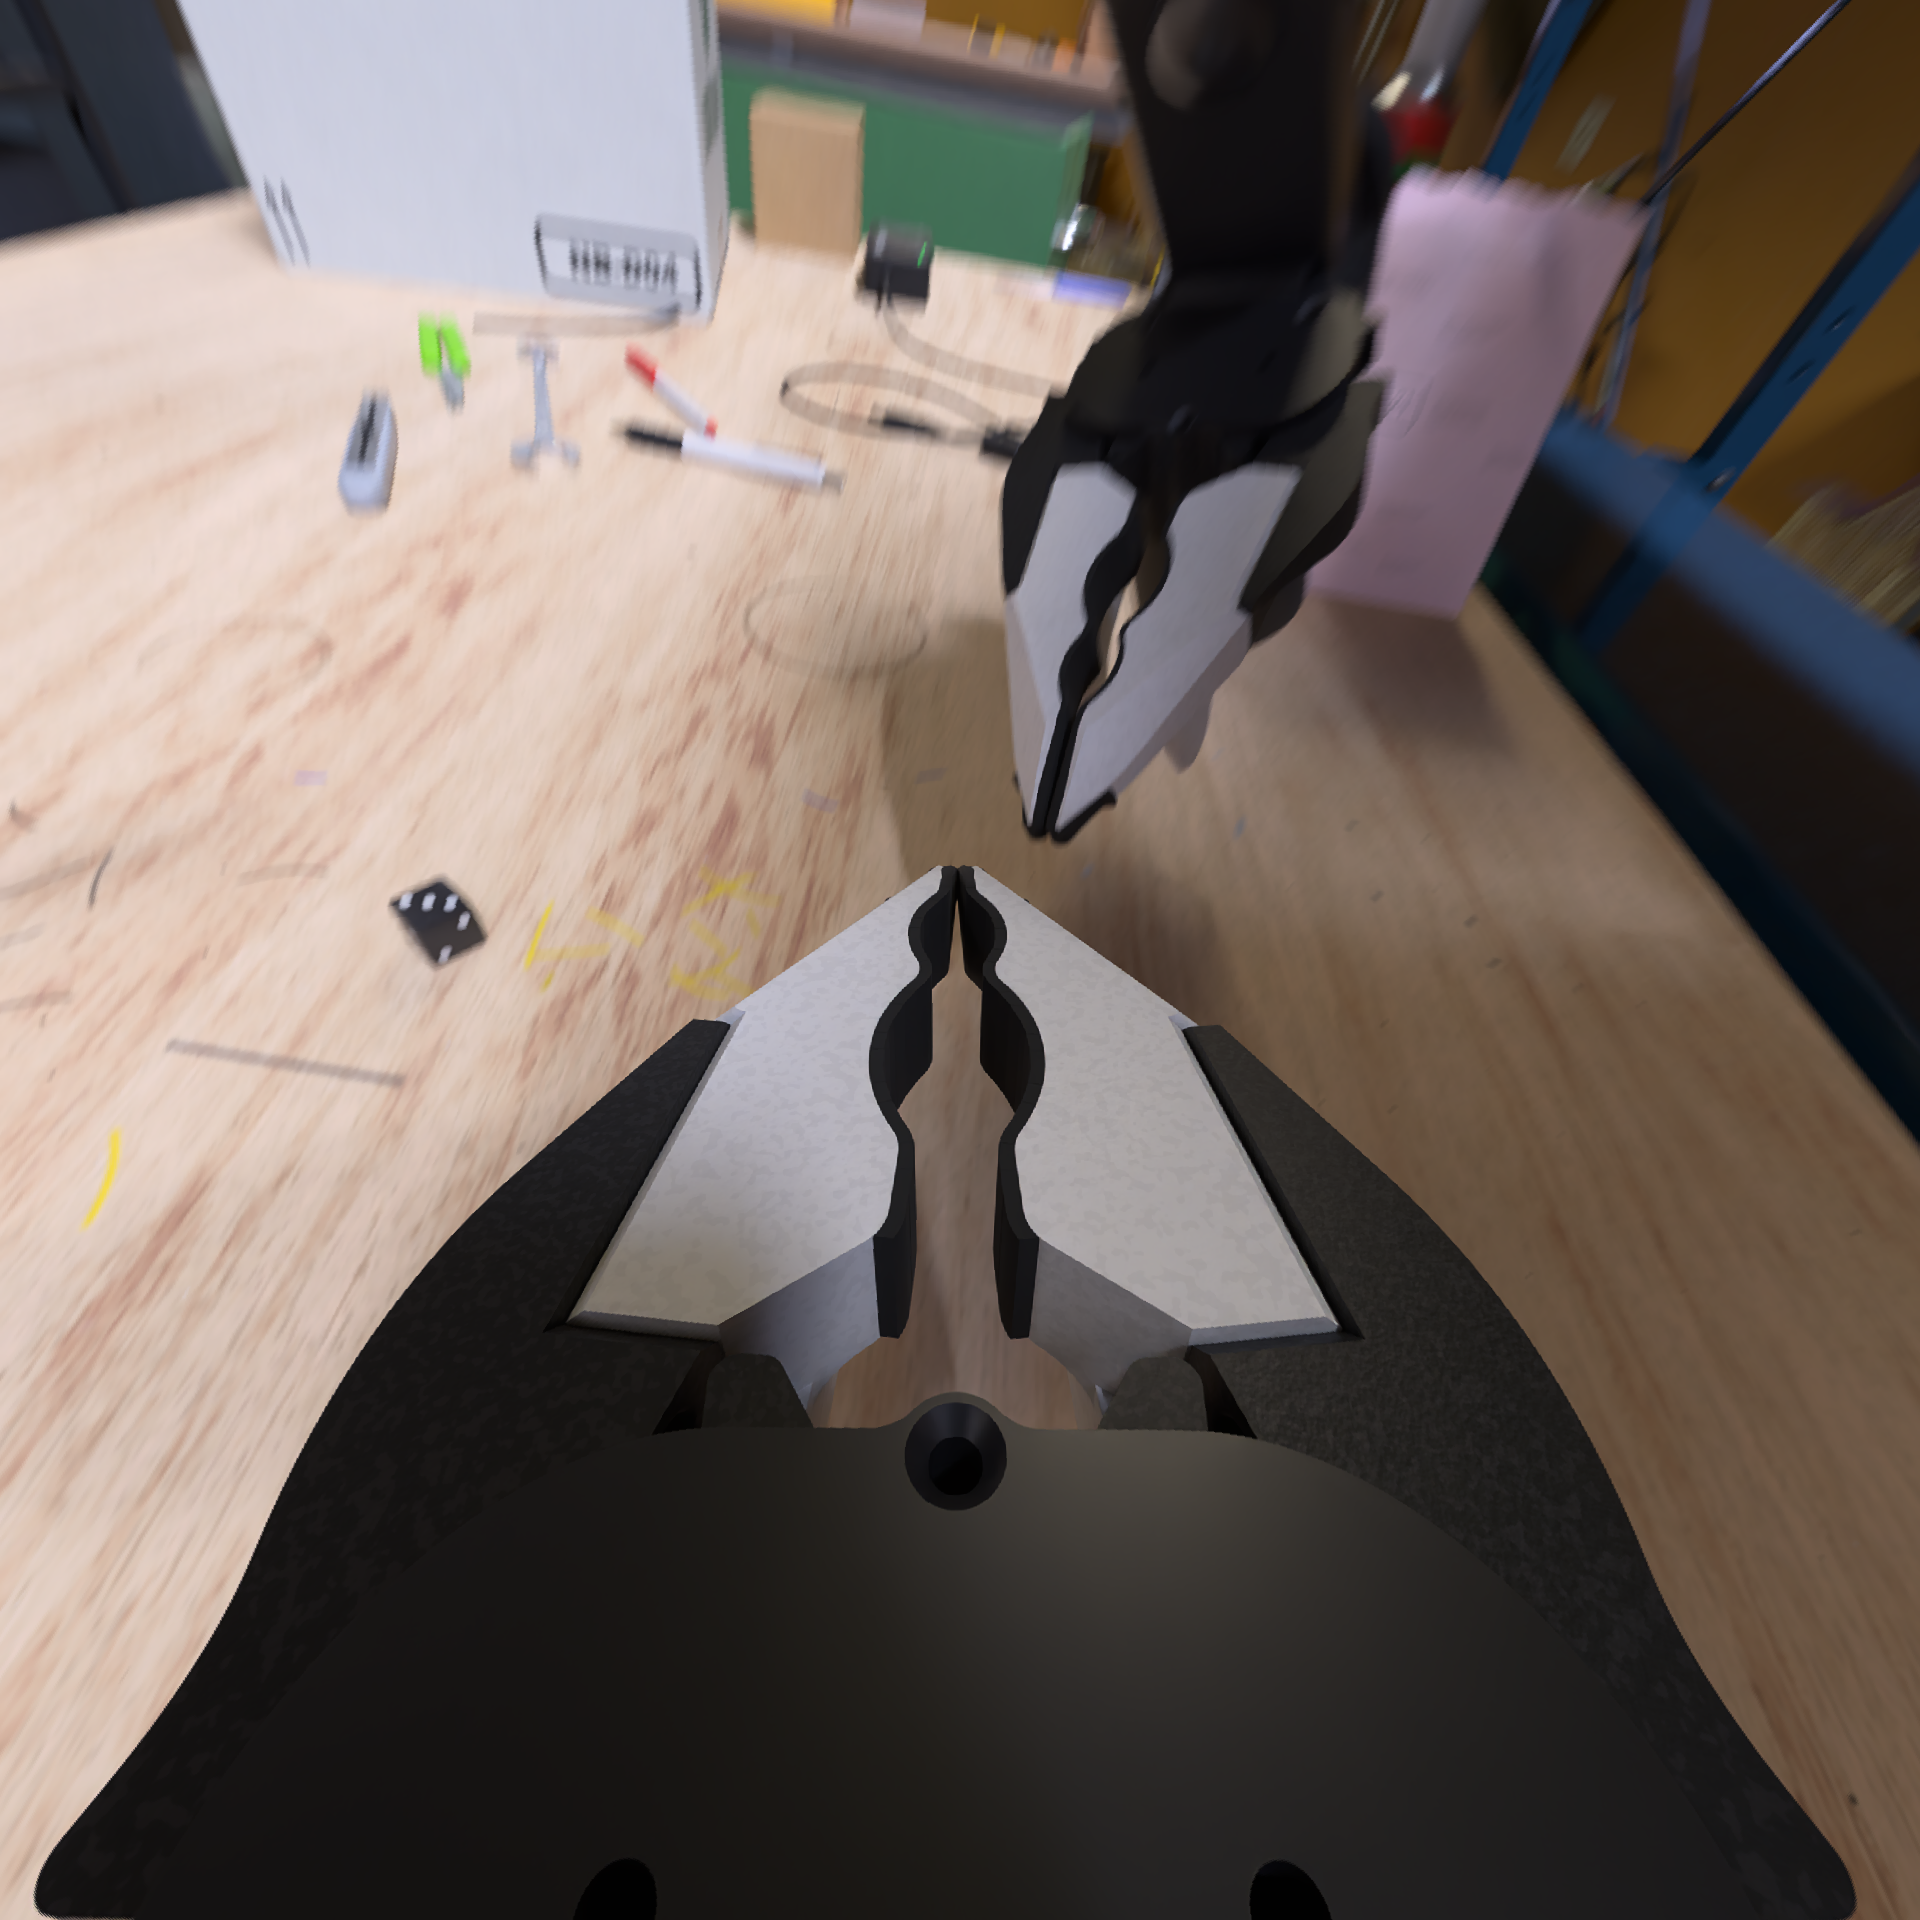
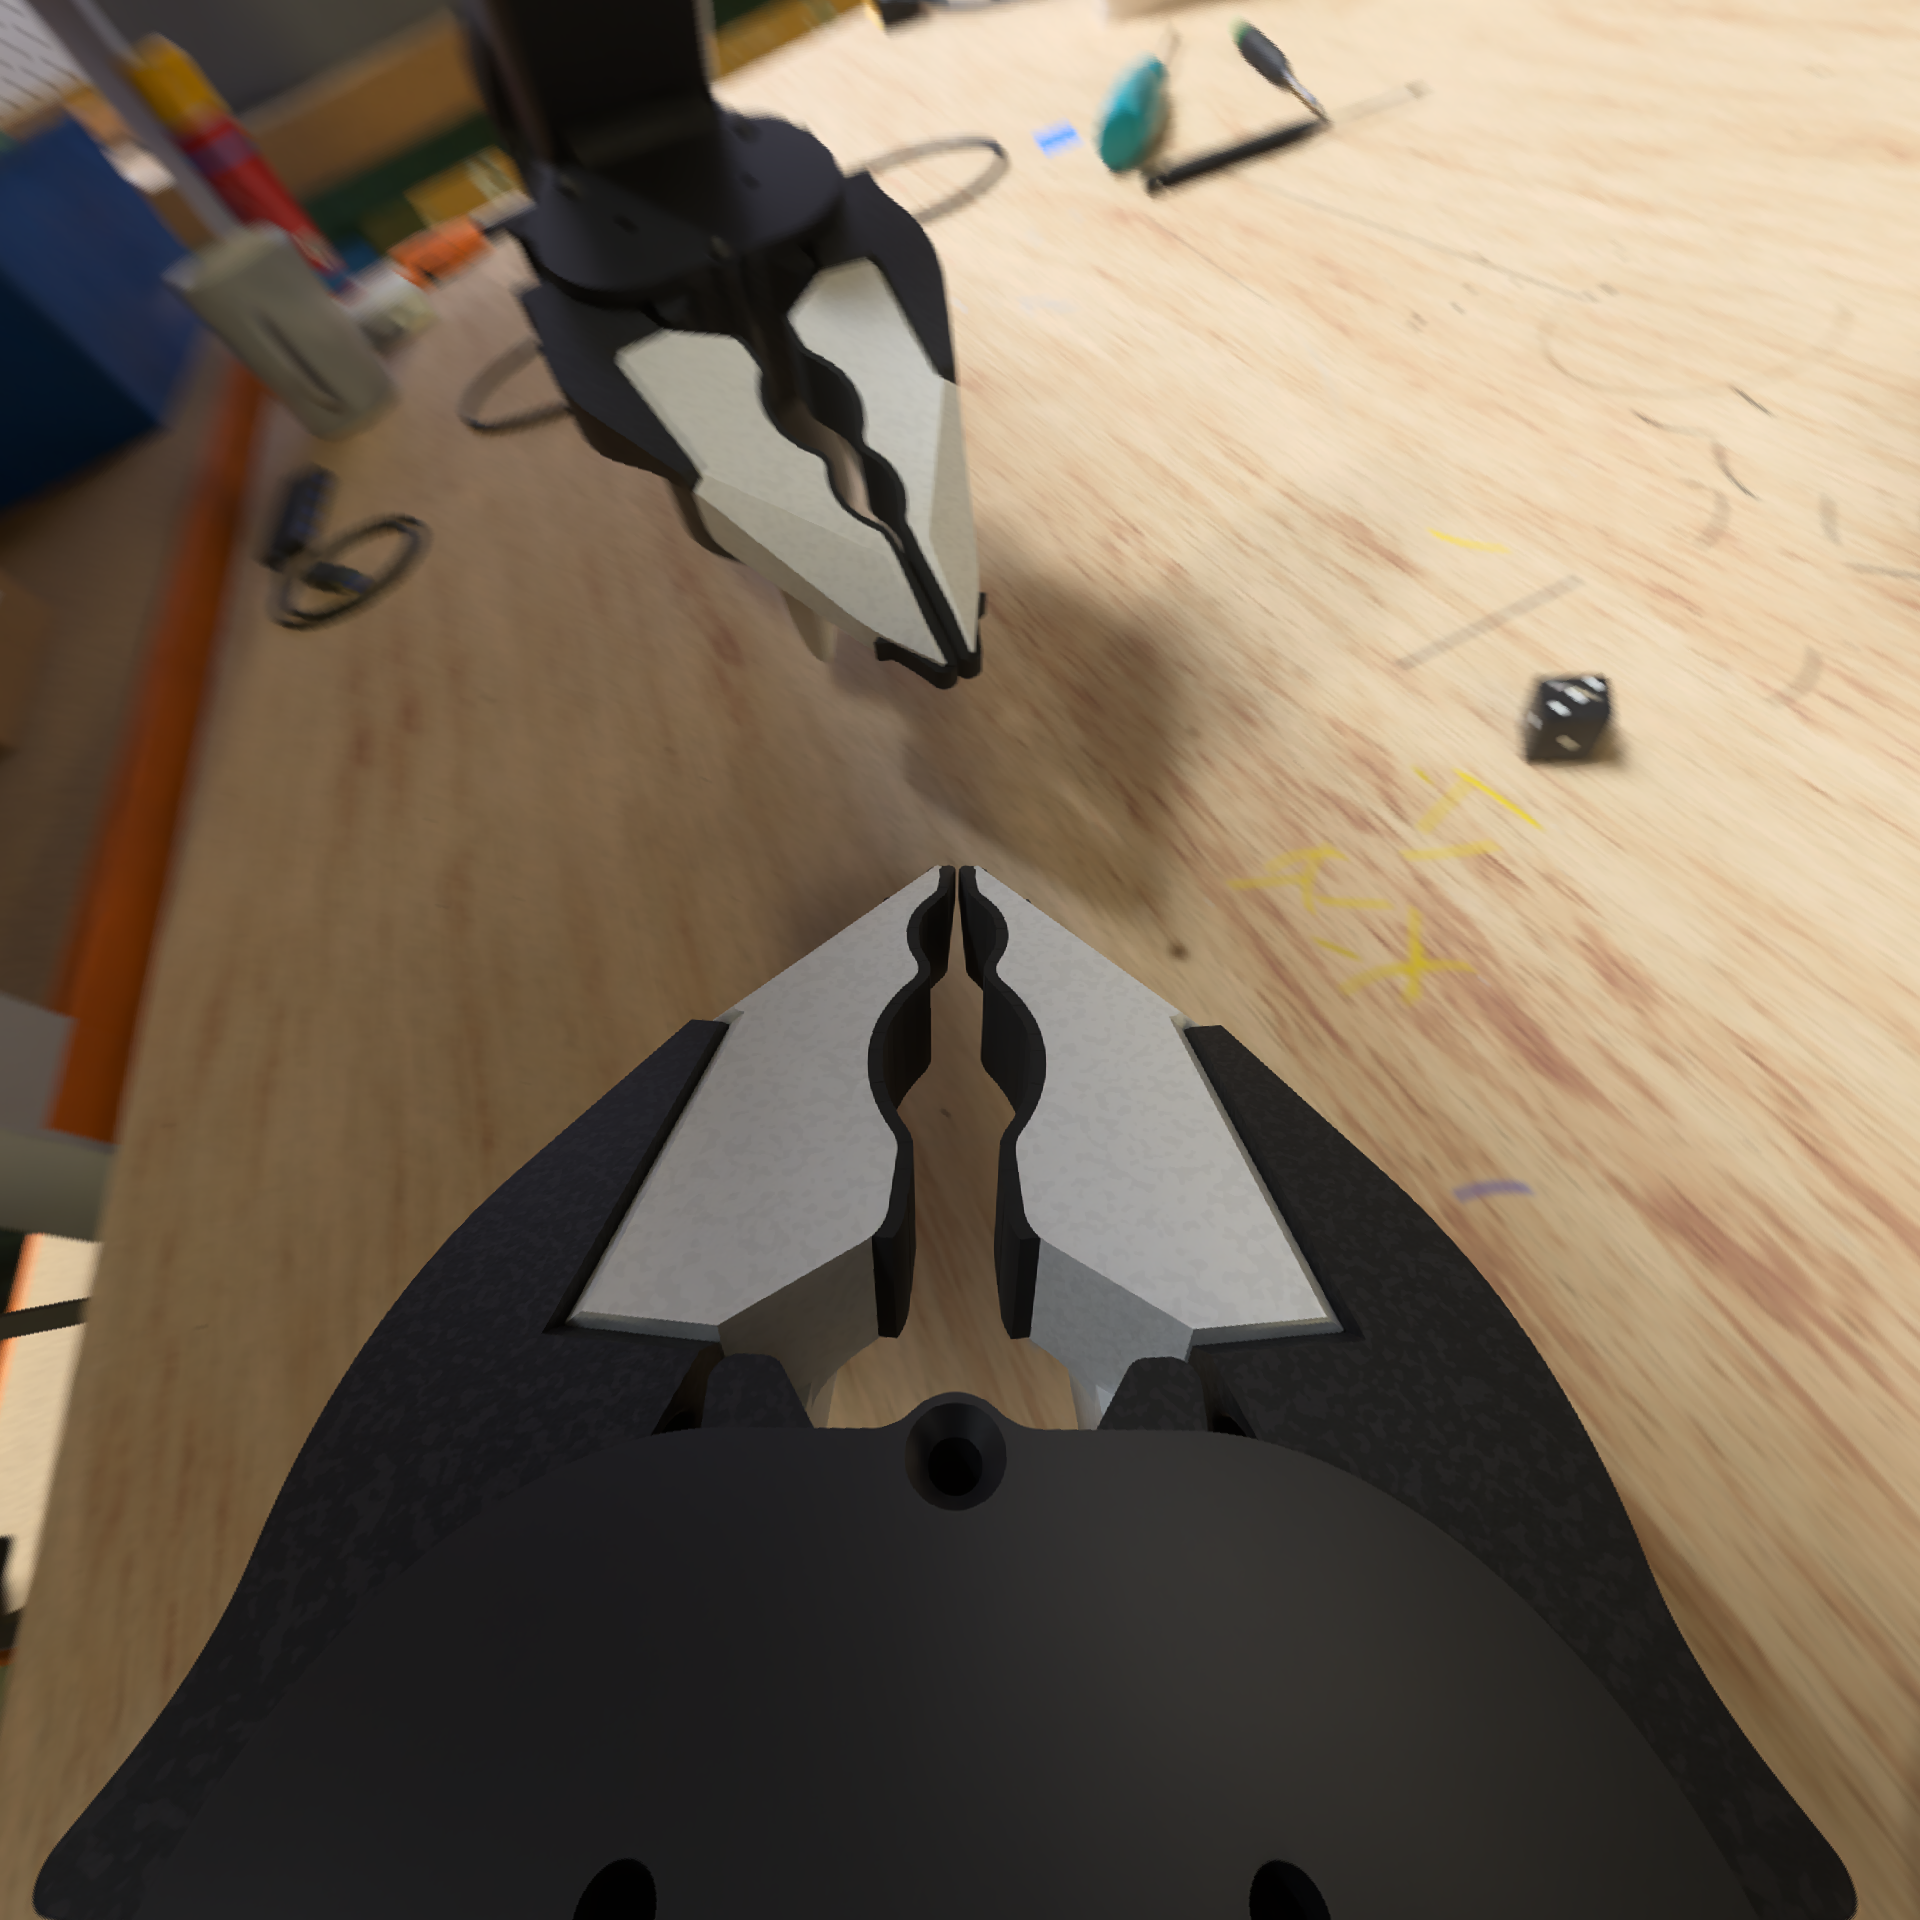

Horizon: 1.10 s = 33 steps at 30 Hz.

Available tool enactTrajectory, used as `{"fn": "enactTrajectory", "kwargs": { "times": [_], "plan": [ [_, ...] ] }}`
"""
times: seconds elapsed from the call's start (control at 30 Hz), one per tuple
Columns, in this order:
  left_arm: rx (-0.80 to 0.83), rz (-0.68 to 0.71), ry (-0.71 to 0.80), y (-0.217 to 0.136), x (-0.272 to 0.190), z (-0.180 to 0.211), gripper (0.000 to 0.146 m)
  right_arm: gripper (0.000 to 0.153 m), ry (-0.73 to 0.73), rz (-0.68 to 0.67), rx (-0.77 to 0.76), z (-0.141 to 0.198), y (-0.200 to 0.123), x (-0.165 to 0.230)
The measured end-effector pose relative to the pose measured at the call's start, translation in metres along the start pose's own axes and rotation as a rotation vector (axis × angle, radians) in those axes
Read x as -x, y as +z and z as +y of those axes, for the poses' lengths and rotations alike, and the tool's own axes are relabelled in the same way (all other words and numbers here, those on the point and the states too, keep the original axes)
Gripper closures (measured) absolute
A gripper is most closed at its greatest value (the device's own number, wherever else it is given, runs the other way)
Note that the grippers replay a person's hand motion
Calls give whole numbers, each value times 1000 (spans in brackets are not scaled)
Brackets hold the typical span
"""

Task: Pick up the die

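Observation:
The die (image 1: pixel 438 921) is a small black cube with white pips, lying on the wooden table (image 1: pixel 312 1299) left of my left gripper (image 1: pixel 957 871), which is shut and empty. In the right wrist view the die (image 2: pixel 1569 717) lies to the right of my right gripper (image 2: pixel 955 869), also shut and empty. Each gripper shows in the other's view, hovering above the table with its tips together: the right one in the left wrist view (image 1: pixel 1051 831), the left one in the right wrist view (image 2: pixel 961 670). Both grippers are well apart from the die.
A white box (image 1: pixel 468 145), markers (image 1: pixel 748 452), a green clip (image 1: pixel 442 348), a metal stand (image 1: pixel 540 405) and a cable (image 1: pixel 894 400) lie far back. A pink bag (image 1: pixel 1475 395) stands at the right edge. A teal tool (image 2: pixel 1132 109) and cables (image 2: pixel 343 571) also lie about.

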<state>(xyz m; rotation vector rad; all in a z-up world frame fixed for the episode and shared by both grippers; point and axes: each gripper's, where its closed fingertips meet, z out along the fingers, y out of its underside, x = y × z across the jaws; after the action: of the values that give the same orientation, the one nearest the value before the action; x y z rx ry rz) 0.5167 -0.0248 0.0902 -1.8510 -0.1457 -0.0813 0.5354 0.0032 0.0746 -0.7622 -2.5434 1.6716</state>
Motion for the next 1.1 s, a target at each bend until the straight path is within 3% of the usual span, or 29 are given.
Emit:
{"fn": "enactTrajectory", "kwargs": {
  "times": [0.17, 0.4, 0.6, 0.73, 0.83, 0.97, 1.1],
  "plan": [
    [206, -98, -44, 3, 23, 38, 142, 151, 49, 195, 110, 23, -3, -35],
    [259, -265, -98, -14, 43, 48, 134, 138, 10, 394, 165, 12, 28, -70],
    [233, -289, -183, -20, 51, 48, 129, 135, 38, 382, 218, 23, 43, -89],
    [251, -274, -237, -16, 60, 54, 129, 146, -28, 408, 251, 21, 46, -103],
    [240, -252, -261, -11, 66, 51, 129, 150, 7, 367, 266, 19, 44, -106],
    [301, -264, -258, -6, 74, 58, 129, 147, 68, 340, 194, 5, 35, -109],
    [313, -308, -203, -8, 74, 59, 129, 141, 32, 333, 163, -9, 37, -124]
  ]
}}
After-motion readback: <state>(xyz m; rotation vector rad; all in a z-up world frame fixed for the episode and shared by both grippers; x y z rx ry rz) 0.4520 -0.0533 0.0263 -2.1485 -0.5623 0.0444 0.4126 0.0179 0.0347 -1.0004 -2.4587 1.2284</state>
